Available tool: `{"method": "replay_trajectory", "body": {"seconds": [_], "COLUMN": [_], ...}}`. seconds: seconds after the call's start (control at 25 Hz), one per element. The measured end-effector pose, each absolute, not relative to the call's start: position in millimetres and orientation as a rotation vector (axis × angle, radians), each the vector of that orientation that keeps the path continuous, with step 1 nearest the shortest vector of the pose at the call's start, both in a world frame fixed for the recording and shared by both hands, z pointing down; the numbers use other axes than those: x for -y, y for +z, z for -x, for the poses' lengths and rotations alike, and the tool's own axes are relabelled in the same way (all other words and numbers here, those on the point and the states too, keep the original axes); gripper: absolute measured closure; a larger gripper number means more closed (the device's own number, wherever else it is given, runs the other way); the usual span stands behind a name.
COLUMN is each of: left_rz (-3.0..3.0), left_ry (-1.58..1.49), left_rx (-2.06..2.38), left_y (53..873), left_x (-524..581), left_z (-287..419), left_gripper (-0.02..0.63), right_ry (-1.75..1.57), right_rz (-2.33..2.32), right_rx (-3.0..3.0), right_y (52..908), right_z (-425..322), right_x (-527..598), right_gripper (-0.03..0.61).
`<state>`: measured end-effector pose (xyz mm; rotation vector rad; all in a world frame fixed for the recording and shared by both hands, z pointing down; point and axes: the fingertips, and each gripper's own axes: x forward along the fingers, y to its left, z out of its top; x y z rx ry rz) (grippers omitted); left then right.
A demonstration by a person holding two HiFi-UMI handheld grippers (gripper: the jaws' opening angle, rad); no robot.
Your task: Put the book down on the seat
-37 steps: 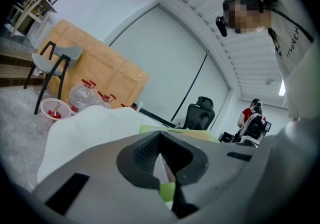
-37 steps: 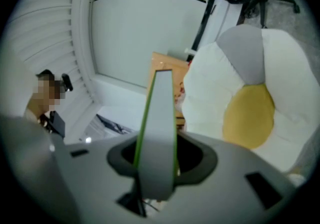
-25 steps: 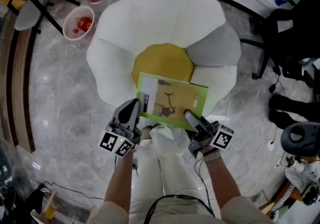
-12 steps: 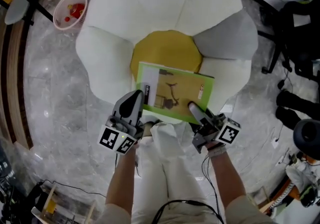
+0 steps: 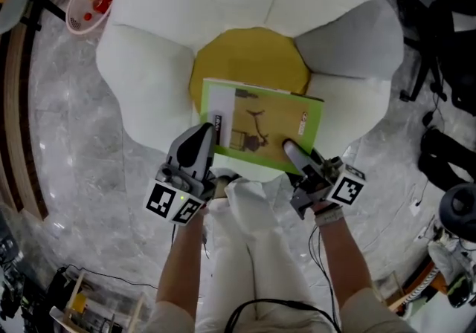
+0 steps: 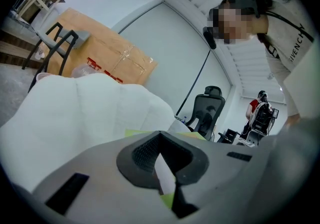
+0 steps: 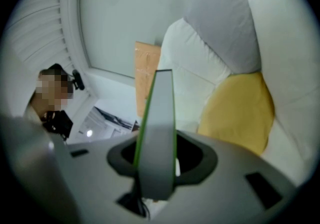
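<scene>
Head view: my left gripper (image 5: 202, 142) and right gripper (image 5: 296, 157) each clamp the near edge of the green book (image 5: 260, 125), which is held flat over the near edge of the yellow seat cushion (image 5: 249, 56).
Left gripper view: jaws pinch the book.
Right gripper view: likewise.
Recommendation: lower both hands evenly and release only once the cushion bears the book.

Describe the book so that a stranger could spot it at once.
Find the big white petal-shaped seat with a yellow centre cushion. Over the cushion's near edge is the book, gripped by the left tool and the right tool. Alone there, it is flat with a lime-green border.
</scene>
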<state>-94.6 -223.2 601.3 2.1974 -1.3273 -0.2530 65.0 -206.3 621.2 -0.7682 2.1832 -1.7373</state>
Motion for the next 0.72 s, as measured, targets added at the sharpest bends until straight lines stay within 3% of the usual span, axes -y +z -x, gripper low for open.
{"method": "replay_trajectory", "body": {"seconds": [0.72], "left_rz": [-2.224], "left_ry": [-0.275], "left_rx": [1.3], "left_y": [655], "left_x": [250], "left_z": [81], "left_gripper": [0.591], "right_ry": [-1.728], "right_rz": [0.782], "right_rx": [-2.21], "right_y": [681], "right_z": [-71], "right_x": [220], "right_gripper": [0.431]}}
